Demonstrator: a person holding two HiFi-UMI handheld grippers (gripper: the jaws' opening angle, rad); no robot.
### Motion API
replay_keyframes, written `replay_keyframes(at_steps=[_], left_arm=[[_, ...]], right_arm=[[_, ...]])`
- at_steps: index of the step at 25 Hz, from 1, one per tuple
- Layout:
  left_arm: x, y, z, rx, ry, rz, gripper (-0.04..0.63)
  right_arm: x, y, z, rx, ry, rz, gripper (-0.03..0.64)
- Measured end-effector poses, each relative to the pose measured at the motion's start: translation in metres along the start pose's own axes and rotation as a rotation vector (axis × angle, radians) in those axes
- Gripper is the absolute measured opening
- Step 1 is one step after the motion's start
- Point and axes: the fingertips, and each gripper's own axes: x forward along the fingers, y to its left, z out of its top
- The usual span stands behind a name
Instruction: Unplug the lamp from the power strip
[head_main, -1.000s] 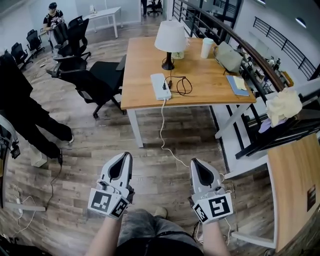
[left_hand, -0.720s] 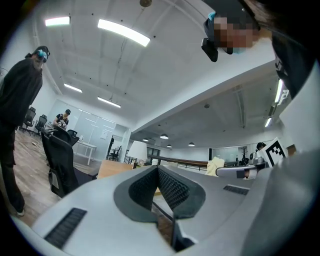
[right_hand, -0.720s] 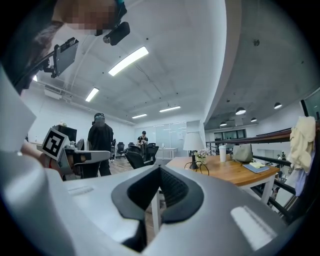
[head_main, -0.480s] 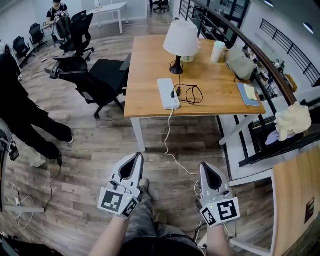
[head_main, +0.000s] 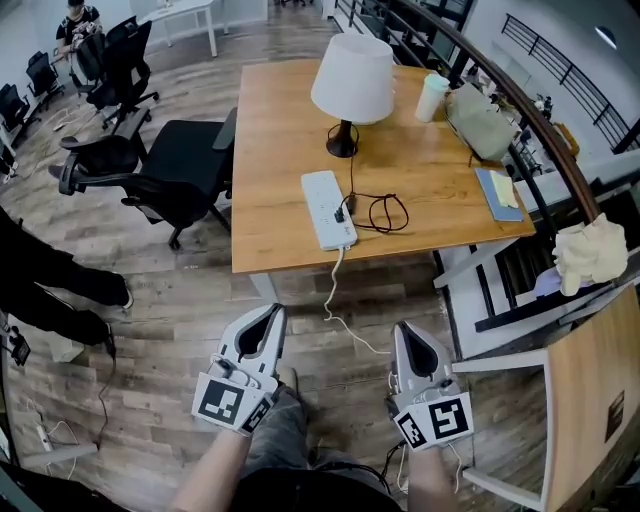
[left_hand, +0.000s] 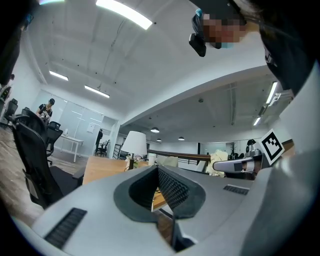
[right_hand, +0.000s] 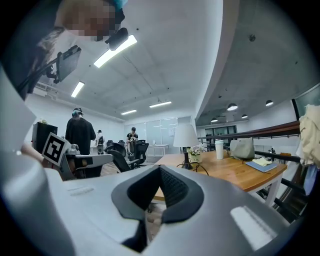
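Wood-plank floor (head_main: 170, 290) lies under the 2 claws, which are held side by side low in the head view and point level toward the wooden surface (head_main: 275, 130). In its own gripper view the left claw (head_main: 274, 309) has its ribbed pads closed tip to tip with nothing between them (left_hand: 157, 168). The right claw (head_main: 404, 326) is likewise pressed together and empty (right_hand: 160, 167). Each carries its marker cube at the near end, and neither touches anything. Just past their tips a white cable (head_main: 334, 296) hangs from the surface's near edge and trails across the floor between them. It leads up to the white power strip (head_main: 326, 207), which lies lengthwise near the front edge of the surface, well apart from both claws. A black plug (head_main: 341, 213) sits in the strip's right side, and its black cord (head_main: 386, 212) loops in a loose coil beside the strip and runs back to the lamp (head_main: 352, 82). That lamp stands upright behind the strip, with a white shade and a dark base. Farther right on the surface are a white cup (head_main: 431, 96), a grey-green bag (head_main: 482, 120) and a blue book (head_main: 497, 190). A black office chair (head_main: 165, 170) stands at the surface's left side, and a person's dark trouser legs (head_main: 45, 290) show at the left edge.
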Motion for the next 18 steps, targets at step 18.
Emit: replay_keyframes(at_steps=[18], left_arm=[[0.091, 0.066, -0.013, -0.024, 0.07, -0.17, -0.003]], right_arm=[[0.113, -0.01, -0.013, 0.002, 0.049, -0.075, 0.008]])
